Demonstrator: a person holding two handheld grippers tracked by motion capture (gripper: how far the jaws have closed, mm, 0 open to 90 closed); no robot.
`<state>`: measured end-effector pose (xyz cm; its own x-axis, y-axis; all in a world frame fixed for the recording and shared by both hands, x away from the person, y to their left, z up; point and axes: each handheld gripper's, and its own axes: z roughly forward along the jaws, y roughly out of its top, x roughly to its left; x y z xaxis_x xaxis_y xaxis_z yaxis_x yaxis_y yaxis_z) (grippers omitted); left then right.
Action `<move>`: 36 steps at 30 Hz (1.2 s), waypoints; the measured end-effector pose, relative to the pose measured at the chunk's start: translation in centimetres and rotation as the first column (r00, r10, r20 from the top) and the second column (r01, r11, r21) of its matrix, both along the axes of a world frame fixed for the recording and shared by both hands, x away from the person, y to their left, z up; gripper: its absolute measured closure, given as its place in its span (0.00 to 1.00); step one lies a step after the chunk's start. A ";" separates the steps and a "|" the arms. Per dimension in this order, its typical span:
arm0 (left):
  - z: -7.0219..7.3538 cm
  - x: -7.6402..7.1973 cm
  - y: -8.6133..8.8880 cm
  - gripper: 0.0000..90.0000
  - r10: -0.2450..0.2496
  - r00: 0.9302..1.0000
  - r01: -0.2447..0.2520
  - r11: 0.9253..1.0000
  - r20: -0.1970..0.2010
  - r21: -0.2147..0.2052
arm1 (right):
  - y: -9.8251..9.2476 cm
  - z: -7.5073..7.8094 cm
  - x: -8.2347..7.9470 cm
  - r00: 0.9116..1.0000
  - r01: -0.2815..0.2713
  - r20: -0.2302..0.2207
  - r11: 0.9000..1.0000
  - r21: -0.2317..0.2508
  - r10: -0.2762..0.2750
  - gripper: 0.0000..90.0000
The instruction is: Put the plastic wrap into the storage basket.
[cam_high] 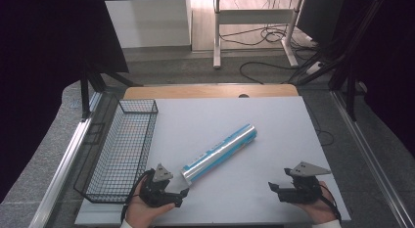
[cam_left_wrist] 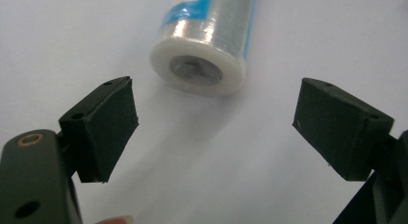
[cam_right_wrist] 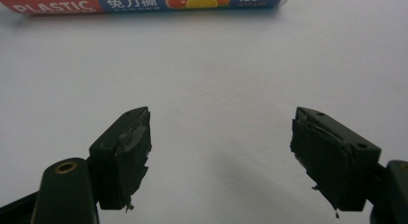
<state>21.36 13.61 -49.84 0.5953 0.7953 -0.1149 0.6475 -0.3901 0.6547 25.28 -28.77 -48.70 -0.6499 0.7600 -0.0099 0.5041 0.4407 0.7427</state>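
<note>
Both grippers hanging out at the near edge of the desk, nothing grabbed.

Left gripper [cam_high: 183, 193] has its jaws spread wide with nothing between them, right up near the white end cap of the plastic wrap roll [cam_high: 220, 152]. Right gripper [cam_high: 272, 187] is released too, well apart from the roll. Roll lies diagonally mid-desk [cam_high: 274, 120], and the wire basket [cam_high: 125, 149] sits along the left side.

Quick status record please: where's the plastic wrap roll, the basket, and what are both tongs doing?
roll: plastic wrap roll lying diagonally on the white table, not gripped
basket: black wire basket at the table's left edge, nothing visible inside
left tongs: open, facing the roll's near end cap, apart from it
right tongs: open, nothing between the jaws
</note>
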 end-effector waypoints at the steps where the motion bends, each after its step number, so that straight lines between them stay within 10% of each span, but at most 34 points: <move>1: 0.0 0.0 0.0 0.17 -0.002 1.000 0.002 1.000 0.000 0.006 | 0.0 0.0 0.0 1.000 0.003 0.002 1.000 0.000 -0.003 0.25; 36: 2.2 0.0 0.1 0.17 0.010 1.000 -0.010 0.999 0.009 -0.037 | -0.1 -0.6 0.2 1.000 0.022 -0.002 0.999 -0.032 -0.023 0.28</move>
<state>21.35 13.66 -47.67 0.5886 0.7964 -0.1390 0.6450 -0.3589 0.6746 25.51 -28.91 -49.27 -0.6327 0.7737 -0.0332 0.5159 0.4531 0.7271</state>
